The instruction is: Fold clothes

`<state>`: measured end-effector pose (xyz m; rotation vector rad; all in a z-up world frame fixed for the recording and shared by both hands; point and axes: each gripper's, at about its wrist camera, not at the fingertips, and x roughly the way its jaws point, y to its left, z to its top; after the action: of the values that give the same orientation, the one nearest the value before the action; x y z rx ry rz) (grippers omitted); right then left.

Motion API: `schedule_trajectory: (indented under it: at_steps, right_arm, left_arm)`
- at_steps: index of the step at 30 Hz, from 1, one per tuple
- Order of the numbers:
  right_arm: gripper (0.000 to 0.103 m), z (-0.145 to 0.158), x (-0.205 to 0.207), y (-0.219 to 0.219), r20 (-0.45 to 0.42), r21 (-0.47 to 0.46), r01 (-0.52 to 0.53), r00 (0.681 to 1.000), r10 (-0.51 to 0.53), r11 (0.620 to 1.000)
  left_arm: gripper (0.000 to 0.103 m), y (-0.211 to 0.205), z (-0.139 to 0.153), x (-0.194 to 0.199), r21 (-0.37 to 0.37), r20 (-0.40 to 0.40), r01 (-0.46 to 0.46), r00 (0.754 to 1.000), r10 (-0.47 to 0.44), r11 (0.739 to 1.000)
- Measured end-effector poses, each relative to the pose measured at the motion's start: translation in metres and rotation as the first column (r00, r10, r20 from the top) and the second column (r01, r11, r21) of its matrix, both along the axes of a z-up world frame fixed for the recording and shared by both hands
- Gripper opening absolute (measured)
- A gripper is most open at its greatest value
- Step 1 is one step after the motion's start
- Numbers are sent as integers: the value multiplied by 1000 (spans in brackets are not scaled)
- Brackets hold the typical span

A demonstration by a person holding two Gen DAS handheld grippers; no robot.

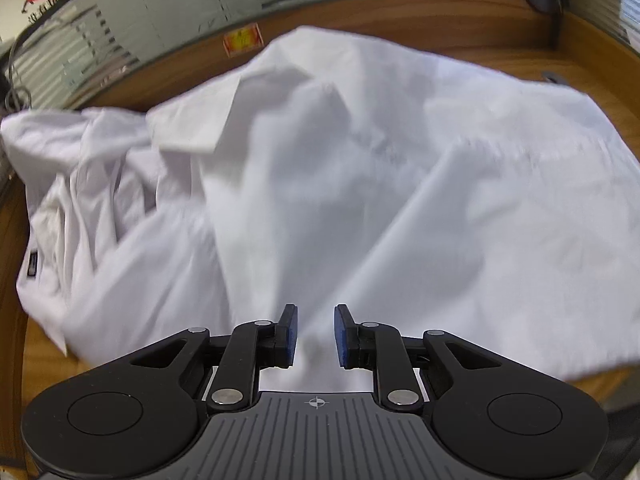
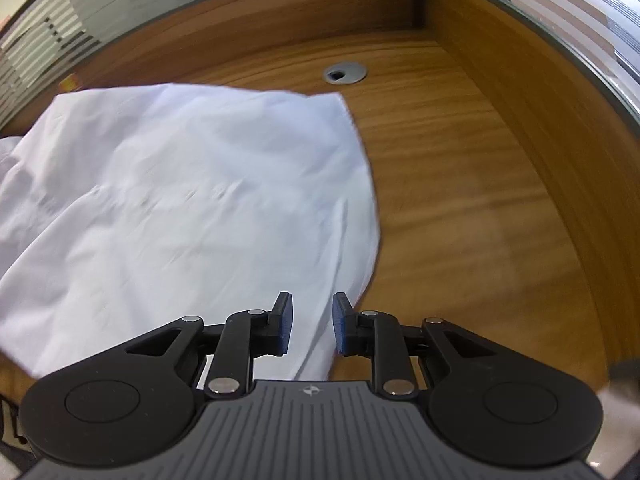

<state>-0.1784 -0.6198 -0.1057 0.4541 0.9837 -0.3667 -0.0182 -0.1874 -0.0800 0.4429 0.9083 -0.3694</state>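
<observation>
Presently the crumpled white cotton shirt (image 1: 320,184) lies across the brown wooden tabletop (image 2: 460,152), collar toward its left edge. Left gripper (image 1: 316,336) and right gripper (image 2: 312,322) hover over it, both released; right is nearer the hem.

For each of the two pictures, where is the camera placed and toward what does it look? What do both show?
Left wrist view: sits on the left tongs, looks steeply down at the crumpled white shirt, collar upper left; only its open tongs show.
Right wrist view: sits on the right tongs, looks down at the shirt's flat edge and the wooden desk with a cable grommet; only its open tongs show.
Shared: the same shirt and desk.
</observation>
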Motion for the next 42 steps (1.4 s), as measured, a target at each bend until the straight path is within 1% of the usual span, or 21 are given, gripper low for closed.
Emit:
schedule_trajectory:
  at_steps: [2, 3, 5, 9, 11, 13, 15, 20, 22, 24, 27, 28, 29, 30, 31, 33, 34, 37, 39, 42]
  right_arm:
    - [29, -7, 14, -14, -7, -3, -1, 1000, 1, 1000]
    - [30, -10, 21, -21, -10, -4, -3, 1000, 2, 1000]
    - [31, -17, 36, -30, -23, -6, -22, 1000, 22, 1000]
    - [36, -29, 59, -41, -45, 0, -60, 997, 59, 998]
    - [39, -34, 66, -44, -52, 1, -66, 996, 66, 998]
    - [41, -37, 70, -46, -59, -1, -70, 996, 70, 998]
    - [41, -40, 73, -48, -65, 0, -69, 996, 69, 998]
    - [41, -44, 77, -46, -81, -2, -59, 995, 58, 998]
    - [41, -45, 80, -44, -88, 2, -59, 994, 59, 998]
    - [41, -45, 82, -40, -100, -3, -68, 993, 68, 998]
    - [41, -45, 87, -30, -130, -41, -90, 988, 84, 995]
    - [39, -46, 89, -26, -145, -63, -101, 985, 91, 993]
    - [33, -46, 90, -22, -161, -86, -113, 982, 98, 990]
    - [27, -45, 92, -19, -165, -97, -126, 980, 109, 987]
    - [17, -45, 93, -16, -166, -104, -131, 980, 113, 986]
    - [9, -45, 95, -12, -171, -121, -133, 979, 111, 984]
    - [3, -44, 94, -11, -170, -125, -125, 980, 103, 984]
    - [2, -39, 88, -13, -158, -139, -92, 985, 69, 986]
    - [2, -31, 80, -16, -142, -149, -73, 988, 51, 986]
    - [2, -18, 68, -21, -125, -159, -43, 992, 23, 986]
  left_arm:
    - [32, -11, 5, 11, -1, 22, -17, 1000, 17, 1000]
    - [38, -15, 8, 17, -4, 38, -29, 999, 29, 1000]
    - [42, -22, 16, 28, -9, 68, -44, 997, 45, 999]
    - [55, -32, 30, 54, 11, 123, -70, 990, 68, 997]
    - [57, -35, 35, 68, 10, 139, -79, 987, 77, 997]
    - [57, -39, 38, 83, 19, 159, -78, 985, 74, 997]
    - [58, -43, 41, 97, 26, 177, -73, 982, 67, 997]
    - [63, -47, 49, 130, 28, 213, -39, 977, 32, 999]
    - [68, -46, 50, 143, 31, 209, -21, 978, 14, 999]
    - [69, -46, 49, 157, 37, 201, -3, 980, -4, 999]
    - [69, -46, 42, 169, 48, 167, 20, 986, -28, 999]
    - [67, -47, 39, 171, 52, 157, 30, 987, -38, 998]
    - [64, -47, 35, 174, 56, 148, 39, 988, -47, 998]
    - [53, -48, 32, 176, 60, 138, 49, 989, -57, 997]
    - [39, -49, 29, 176, 71, 135, 53, 989, -62, 996]
    - [25, -50, 25, 177, 84, 137, 29, 990, -40, 996]
    - [23, -50, 24, 177, 85, 137, 14, 990, -26, 996]
    - [19, -50, 26, 175, 72, 154, -3, 988, -8, 997]
    - [19, -51, 27, 173, 71, 170, -6, 986, -6, 997]
    - [19, -51, 28, 173, 58, 173, -16, 985, 5, 998]
